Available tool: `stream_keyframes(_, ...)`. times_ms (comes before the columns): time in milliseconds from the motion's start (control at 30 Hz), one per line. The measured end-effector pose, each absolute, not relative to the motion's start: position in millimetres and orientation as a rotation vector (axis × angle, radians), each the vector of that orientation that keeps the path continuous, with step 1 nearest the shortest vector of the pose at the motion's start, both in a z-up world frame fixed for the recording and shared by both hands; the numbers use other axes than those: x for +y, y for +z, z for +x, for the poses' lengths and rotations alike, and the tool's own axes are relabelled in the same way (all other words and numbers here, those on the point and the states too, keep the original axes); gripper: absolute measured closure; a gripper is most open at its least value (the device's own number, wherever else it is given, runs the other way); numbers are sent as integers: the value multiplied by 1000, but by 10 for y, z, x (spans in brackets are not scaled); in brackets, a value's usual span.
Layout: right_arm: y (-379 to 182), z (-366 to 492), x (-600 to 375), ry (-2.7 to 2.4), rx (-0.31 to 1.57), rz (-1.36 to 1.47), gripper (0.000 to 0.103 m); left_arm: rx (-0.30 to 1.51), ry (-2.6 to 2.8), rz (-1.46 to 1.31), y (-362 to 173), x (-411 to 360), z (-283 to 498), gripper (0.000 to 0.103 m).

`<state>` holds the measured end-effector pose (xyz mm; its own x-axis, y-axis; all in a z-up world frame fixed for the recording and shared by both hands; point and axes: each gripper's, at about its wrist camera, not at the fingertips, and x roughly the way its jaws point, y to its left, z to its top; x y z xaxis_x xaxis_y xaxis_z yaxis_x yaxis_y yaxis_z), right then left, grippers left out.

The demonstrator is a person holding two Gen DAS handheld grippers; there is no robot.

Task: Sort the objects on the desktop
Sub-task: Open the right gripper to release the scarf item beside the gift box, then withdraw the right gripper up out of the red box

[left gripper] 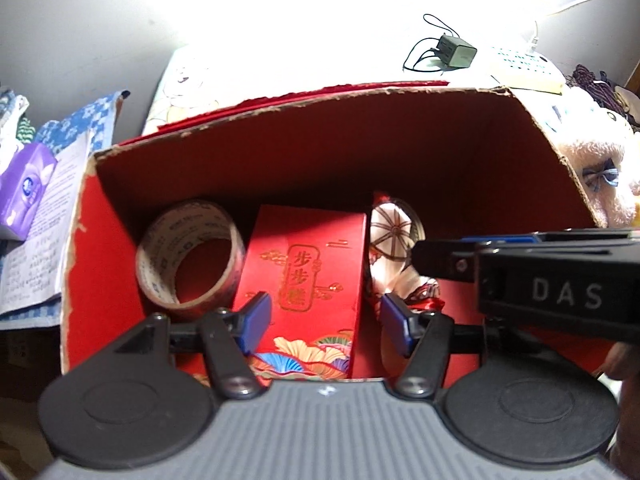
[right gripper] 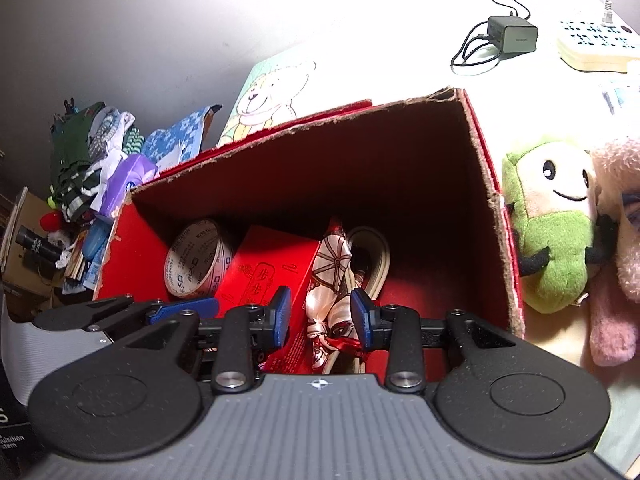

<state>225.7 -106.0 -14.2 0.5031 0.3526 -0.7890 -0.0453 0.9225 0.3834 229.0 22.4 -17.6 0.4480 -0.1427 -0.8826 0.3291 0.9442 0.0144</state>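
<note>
**Both tools open over a red box already holding three things**

The patterned silk cloth (right gripper: 328,276) lay bunched in the red cardboard box (right gripper: 490,184), just right of the red gift packet (left gripper: 308,280) and apparently touching it. It looked light, limp and slippery; a pinch on a gathered fold near its middle would probably hold better than one on a loose edge, which might slide out. The packet looked stiff and flat, leaning on its edge, and would likely take a grip across its thin sides. The tape roll (left gripper: 190,256) stood tilted at the packet's left, rigid and fairly light, best taken through its rim wall.

Behind the cloth a pale coiled band (right gripper: 376,256) rested against the box floor; what it was could not be told.

The left tool (left gripper: 324,322) hung over the near rim with its blue pads spread wide, holding nothing, the packet between them. The right tool (right gripper: 320,314) was likewise spread and empty, framing the cloth.

Outside the box, a green plush toy (right gripper: 552,220) leaned against its right wall on the worktop, and a charger (right gripper: 512,32) with its cord lay beyond.
</note>
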Motion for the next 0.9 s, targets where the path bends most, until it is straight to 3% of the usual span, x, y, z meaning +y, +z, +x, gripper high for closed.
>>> stream_keyframes(200,-99,2164,-1048,221,973,308,67,1068,-262,198,-154,242,2241,35)
stream_keyframes(900,40,1852,-1064,218,917,260,65,1078,-173,164,-46,308,1986,30)
